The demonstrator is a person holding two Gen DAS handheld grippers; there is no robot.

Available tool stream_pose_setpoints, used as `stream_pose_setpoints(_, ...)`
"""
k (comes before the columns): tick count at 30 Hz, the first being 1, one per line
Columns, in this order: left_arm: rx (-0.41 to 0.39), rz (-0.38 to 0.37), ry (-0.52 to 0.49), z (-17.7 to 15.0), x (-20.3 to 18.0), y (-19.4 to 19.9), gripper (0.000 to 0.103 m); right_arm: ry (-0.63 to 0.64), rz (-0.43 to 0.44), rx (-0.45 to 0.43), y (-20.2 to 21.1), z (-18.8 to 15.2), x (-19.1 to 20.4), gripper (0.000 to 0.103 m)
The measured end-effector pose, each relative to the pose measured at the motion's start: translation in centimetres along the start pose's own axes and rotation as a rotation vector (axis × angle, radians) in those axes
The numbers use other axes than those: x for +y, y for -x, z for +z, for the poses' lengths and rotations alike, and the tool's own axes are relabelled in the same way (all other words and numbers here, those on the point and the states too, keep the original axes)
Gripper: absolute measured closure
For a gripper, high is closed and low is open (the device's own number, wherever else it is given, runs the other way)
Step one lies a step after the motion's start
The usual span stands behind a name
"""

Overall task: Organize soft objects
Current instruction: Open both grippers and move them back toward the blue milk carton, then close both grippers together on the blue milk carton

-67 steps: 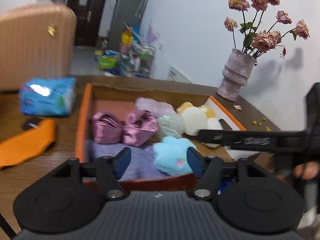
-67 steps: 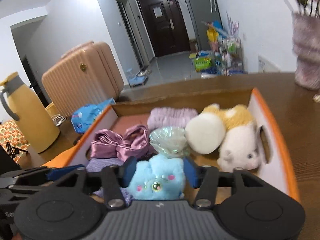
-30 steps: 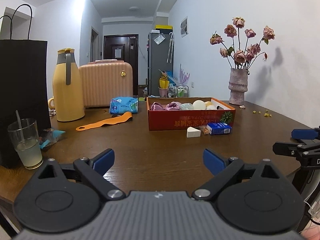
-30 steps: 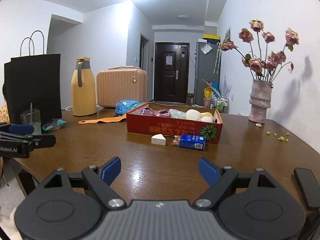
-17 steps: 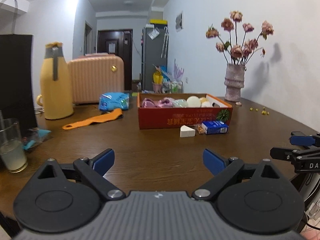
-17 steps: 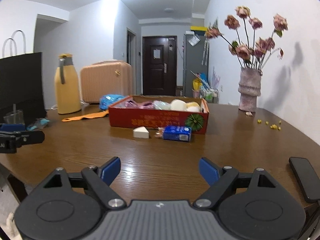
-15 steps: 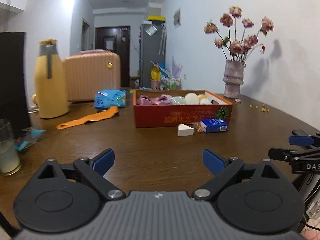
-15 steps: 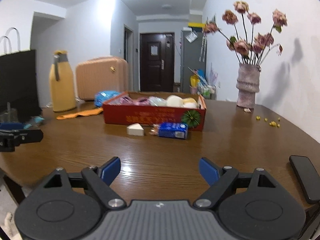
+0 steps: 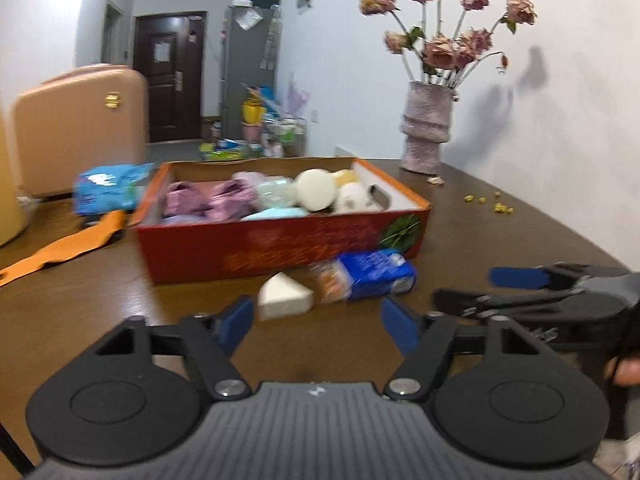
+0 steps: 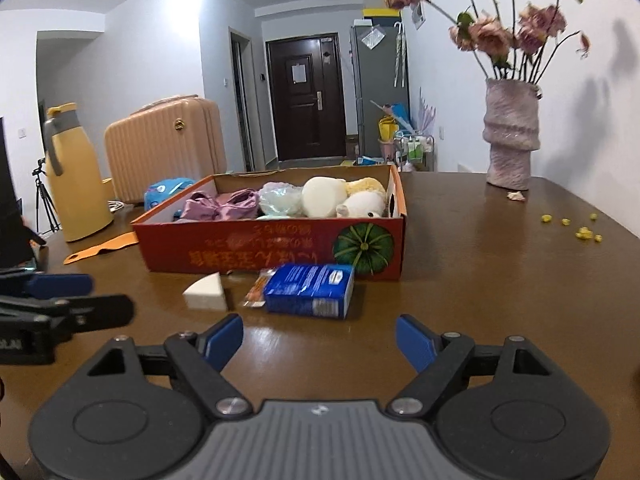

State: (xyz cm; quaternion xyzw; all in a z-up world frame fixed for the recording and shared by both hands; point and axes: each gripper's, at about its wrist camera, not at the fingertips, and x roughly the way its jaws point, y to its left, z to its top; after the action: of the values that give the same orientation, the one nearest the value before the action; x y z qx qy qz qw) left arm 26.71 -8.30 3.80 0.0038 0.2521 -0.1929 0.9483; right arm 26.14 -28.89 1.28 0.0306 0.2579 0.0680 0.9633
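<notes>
Wooden table [image 10: 480, 280] with box [image 10: 280, 248] of soft toys, nearer than half a second ago; left gripper [image 9: 316, 322] and right gripper [image 10: 319, 344] spread wide, holding nothing, jaws narrower than before

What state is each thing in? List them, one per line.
left hand-held gripper: open, empty
right hand-held gripper: open, empty
red box: open-topped, filled with soft toys
white wedge sponge: on the table, outside the box
blue packet: lying flat before the box
vase: upright, holding dried roses
yellow jug: upright, lid on
suitcase: upright, closed
</notes>
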Motion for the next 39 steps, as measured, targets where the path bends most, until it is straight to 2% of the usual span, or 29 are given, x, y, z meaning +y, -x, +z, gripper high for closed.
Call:
stream_pose_setpoints(3, 0.037, -0.074, 0.032, 1.6, -0.5, -3.7, 0.048, -0.012, 0.011, 0.015, -2.4, 1.0, -0.9, 0.028)
stream_pose_setpoints(5, 0.080, -0.097, 0.048, 2.4, -0.7, -6.5, 0.062, -0.035, 0.025, 0.025, -4.0, 1.6, -1.7, 0.032)
stream_pose_setpoints(8, 0.140, -0.119, 0.098, 3.2, -0.5, -9.8, 0.068, -0.082, 0.033, 0.024, -5.9, 2.3, -3.1, 0.046)
stream_pose_setpoints(11, 0.192, -0.130, 0.150, 3.5, 0.0, -12.3, 0.069, -0.167, 0.077, 0.051, -8.1, 2.8, -4.4, 0.061)
stream_pose_setpoints(14, 0.239, -0.149, 0.201, 3.4, 0.5, -14.0, 0.074, -0.240, 0.126, 0.094, -9.9, 2.5, -5.4, 0.066)
stream_pose_setpoints(17, 0.255, -0.181, 0.232, 3.3, 0.9, -14.4, 0.078, -0.300, 0.176, 0.099, -10.5, 2.2, -6.0, 0.073)
stream_pose_setpoints(24, 0.241, -0.199, 0.237, 1.9, -0.1, -9.6, 0.078, -0.318, 0.177, 0.083, -6.8, 1.1, -4.9, 0.074)
stream_pose_setpoints(29, 0.244, -0.157, 0.255, -0.9, 0.3, -4.5, 0.078, -0.299, 0.195, 0.105, -3.1, -1.1, -2.1, 0.074)
stream_pose_setpoints(34, 0.244, -0.115, 0.299, -3.4, 1.7, 0.2, 0.078, -0.248, 0.252, 0.125, 0.0, -2.8, 1.3, 0.074)
stream_pose_setpoints(39, 0.241, -0.093, 0.323, -5.2, 2.2, 3.3, 0.078, -0.221, 0.264, 0.126, 2.3, -4.3, 3.8, 0.077)
